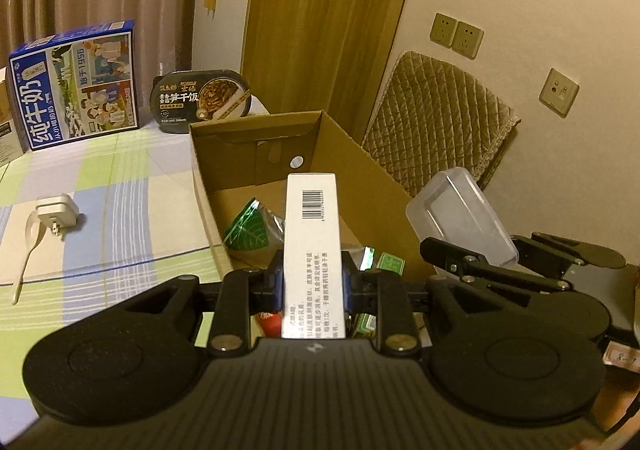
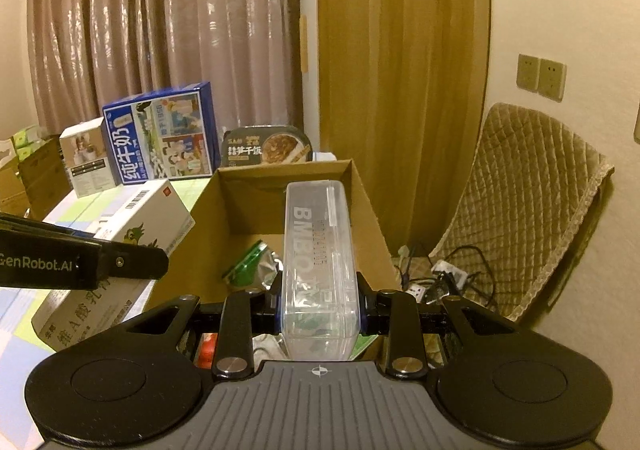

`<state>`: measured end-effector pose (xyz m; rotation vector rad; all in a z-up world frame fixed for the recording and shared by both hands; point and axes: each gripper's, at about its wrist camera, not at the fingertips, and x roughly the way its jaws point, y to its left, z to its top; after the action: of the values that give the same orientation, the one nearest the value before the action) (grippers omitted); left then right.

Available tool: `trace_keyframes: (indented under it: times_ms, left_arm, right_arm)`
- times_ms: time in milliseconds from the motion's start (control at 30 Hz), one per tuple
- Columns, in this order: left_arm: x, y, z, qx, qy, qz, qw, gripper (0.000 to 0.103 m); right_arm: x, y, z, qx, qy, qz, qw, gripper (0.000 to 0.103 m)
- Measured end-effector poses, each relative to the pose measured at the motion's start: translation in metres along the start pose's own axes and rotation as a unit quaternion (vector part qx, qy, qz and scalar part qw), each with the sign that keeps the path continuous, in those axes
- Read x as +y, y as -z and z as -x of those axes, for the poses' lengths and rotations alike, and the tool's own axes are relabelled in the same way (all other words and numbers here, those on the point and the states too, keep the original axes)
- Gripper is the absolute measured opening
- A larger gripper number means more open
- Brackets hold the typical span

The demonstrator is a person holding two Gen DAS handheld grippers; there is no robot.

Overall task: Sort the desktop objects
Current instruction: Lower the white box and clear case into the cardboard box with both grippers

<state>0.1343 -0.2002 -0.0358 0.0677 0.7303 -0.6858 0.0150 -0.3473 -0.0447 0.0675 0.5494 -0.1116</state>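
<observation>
1. Your left gripper (image 1: 313, 286) pinches the white carton (image 1: 312, 246) across its narrow sides, near the rear end; the barcoded front juts forward over the cardboard box (image 1: 256, 154).
2. Judged light and stiff, but thin card: squeeze hard and its walls may dent.
3. Your right gripper (image 2: 319, 300) clamps the clear plastic case (image 2: 318, 262) at its rear half, also above the cardboard box.
4. The case looks rigid, smooth and likely slippery; hold the flat sides.
5. Green foil packets (image 1: 250, 228) lie inside the box; a white charger (image 1: 56, 215) rests left of it.
</observation>
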Motion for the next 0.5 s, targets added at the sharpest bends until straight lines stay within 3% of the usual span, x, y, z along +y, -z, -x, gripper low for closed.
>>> trace_keyframes:
  times_ms: [500]
  left_arm:
    - [-0.001, -0.011, -0.033, 0.014, 0.005, 0.012, 0.9998, 0.021]
  right_arm:
    - [-0.01, -0.009, -0.025, 0.006, -0.002, 0.004, 1.0, 0.028]
